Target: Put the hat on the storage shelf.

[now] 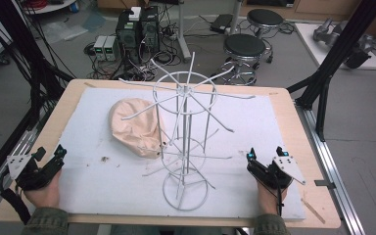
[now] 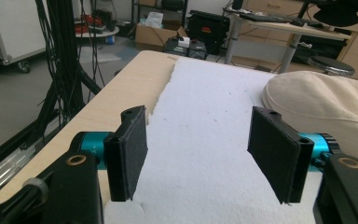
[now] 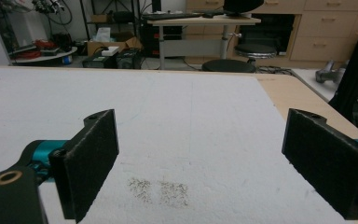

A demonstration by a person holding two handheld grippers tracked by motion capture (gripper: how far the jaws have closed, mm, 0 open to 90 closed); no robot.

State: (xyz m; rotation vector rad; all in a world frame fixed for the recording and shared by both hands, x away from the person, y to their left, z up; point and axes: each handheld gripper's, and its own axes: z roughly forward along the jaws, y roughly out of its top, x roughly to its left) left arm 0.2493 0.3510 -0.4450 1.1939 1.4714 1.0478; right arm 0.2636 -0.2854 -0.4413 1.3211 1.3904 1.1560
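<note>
I'm resting both grippers, left (image 1: 58, 152) and right (image 1: 251, 157), jaws wide and empty; beige cloth cap (image 1: 133, 126) lying untouched beside white wire rack (image 1: 185, 142), hanging undone.

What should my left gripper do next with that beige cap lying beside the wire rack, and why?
Probably ease the left gripper forward and to its right toward the beige cap. Its jaws stand open with nothing between them, and the cap lies flat on the white mat against the white wire rack, nearer this gripper than the right gripper, which is also open and empty.

cap (image 1: 134, 126) left of rack (image 1: 186, 142), on mat (image 1: 254, 127)
</note>
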